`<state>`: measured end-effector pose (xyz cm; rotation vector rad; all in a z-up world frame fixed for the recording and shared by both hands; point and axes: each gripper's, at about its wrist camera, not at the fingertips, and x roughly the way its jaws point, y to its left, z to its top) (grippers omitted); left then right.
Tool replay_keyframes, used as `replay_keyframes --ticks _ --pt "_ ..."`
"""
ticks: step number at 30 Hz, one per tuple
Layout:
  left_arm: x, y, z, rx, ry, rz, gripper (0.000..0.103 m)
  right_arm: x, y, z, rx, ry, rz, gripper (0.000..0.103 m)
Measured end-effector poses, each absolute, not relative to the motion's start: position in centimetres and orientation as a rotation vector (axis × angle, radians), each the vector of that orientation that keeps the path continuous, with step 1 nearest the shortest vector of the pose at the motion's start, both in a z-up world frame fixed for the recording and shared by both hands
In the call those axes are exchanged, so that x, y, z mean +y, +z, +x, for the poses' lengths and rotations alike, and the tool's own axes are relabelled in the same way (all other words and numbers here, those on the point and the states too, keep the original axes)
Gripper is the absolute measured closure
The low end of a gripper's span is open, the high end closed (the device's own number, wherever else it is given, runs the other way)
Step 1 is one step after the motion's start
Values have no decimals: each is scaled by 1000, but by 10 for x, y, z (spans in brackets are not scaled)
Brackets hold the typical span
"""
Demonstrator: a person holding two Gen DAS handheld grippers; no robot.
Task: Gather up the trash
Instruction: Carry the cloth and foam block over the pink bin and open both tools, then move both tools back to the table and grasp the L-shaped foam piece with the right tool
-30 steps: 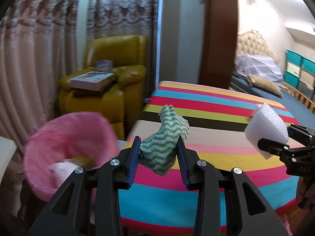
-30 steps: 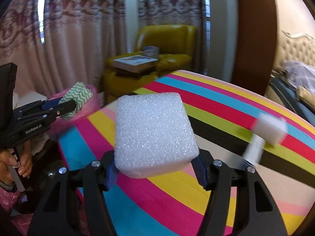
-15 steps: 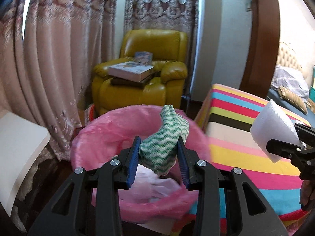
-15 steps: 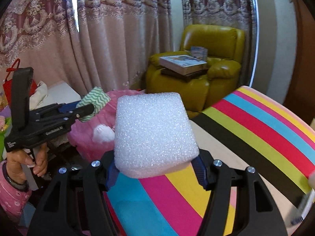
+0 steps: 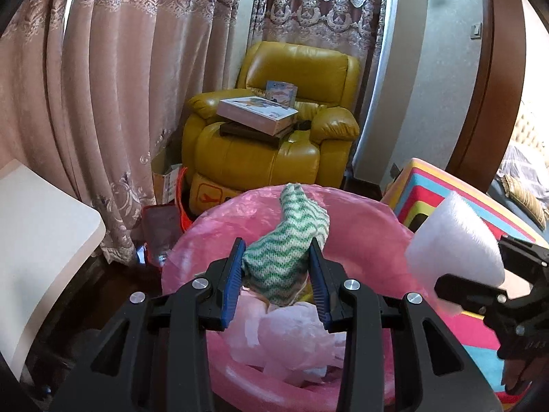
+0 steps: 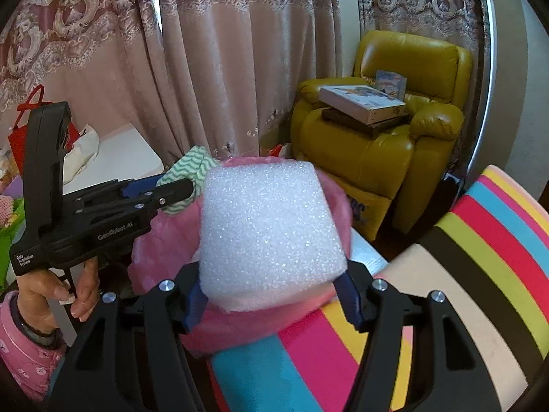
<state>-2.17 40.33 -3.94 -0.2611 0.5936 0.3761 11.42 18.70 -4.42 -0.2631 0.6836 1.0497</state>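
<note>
- Our left gripper [image 5: 278, 279] pinches the green-white zigzag cloth [image 5: 286, 255] btwn its blue pads, held over the pink-lined bin [image 5: 360, 213]; cloth not yet let go.
- Our right gripper [image 6: 271, 295] clamps the white foam block [image 6: 267, 237] on both sides. From the left wrist cam the block sits at 3 o'clock of the bin, near the rim, prob. not yet over the opening.
- Bin already has crumpled pale trash [image 5: 291, 340] at the bottom, so part of the job looks done.
- Left to do, as we judge: drop cloth, bring foam over the bin, drop that too.
- Striped table [image 6: 480, 257] lies at 4 o'clock of the bin in the right wrist cam; the part in view shows no more trash, tho most of it is out of frame.
</note>
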Motion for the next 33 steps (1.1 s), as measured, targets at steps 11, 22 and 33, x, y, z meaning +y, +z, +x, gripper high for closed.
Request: replay_keyframes --ticks 11,22,33 --pt "412 -53 -14 620 374 -325 65 188 -56 115 693 1063 -259 15" --pt "377 -35 -19 556 442 -220 7 93 -43 123 647 969 -144 15" --pt "289 -24 2 536 340 -126 6 -60 -49 130 596 665 -186 11"
